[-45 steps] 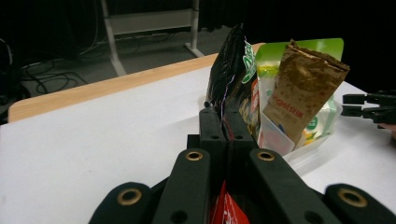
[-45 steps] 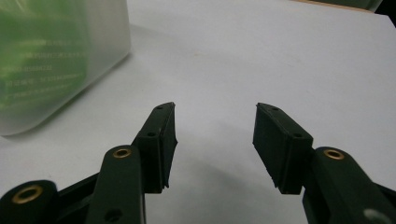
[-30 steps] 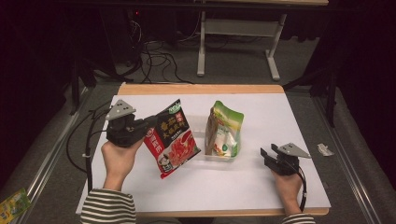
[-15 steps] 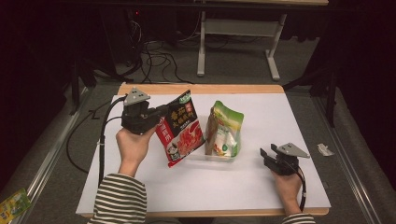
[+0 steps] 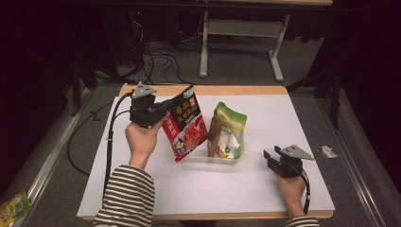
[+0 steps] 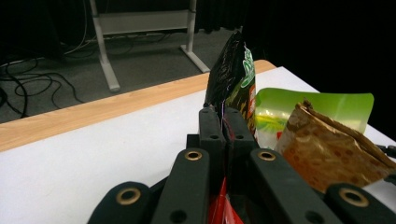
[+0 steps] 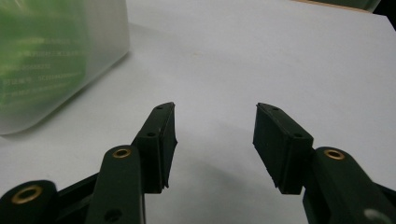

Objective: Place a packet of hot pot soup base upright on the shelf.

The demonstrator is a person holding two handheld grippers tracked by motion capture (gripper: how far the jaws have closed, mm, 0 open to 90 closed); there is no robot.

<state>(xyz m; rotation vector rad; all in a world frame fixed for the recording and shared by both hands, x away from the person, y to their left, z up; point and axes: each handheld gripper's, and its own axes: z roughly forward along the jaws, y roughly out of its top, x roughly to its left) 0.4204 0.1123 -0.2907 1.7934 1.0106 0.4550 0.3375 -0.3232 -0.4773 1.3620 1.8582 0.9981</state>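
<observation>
High view. Left gripper (image 5: 158,113), held up at about ten o'clock on the white table (image 5: 293,118), is clamped on the edge of a red snack packet (image 5: 185,126); the packet hangs tilted in the air, its lower corner just above the near-left rim of a clear plastic tub (image 5: 208,159). A green pouch (image 5: 228,132) stands upright in the tub. Right gripper (image 5: 270,158) rests on the table at four o'clock, well apart from the tub, fingers released.

Left gripper view. Jaws pressed together on the packet's (image 6: 231,74) seam; green pouch (image 6: 317,105) and a brown speckled packet edge (image 6: 327,151) sit just beyond at two o'clock.

Right gripper view. Fingers (image 7: 163,135) stand apart, nothing between them; the tub wall (image 7: 60,60) lies at ten o'clock.

Risks, as judged: the thin seam grip could let the packet swing or slip; lowered crookedly, it may catch the rim or topple the pouch, since nothing steadies the tub.
</observation>
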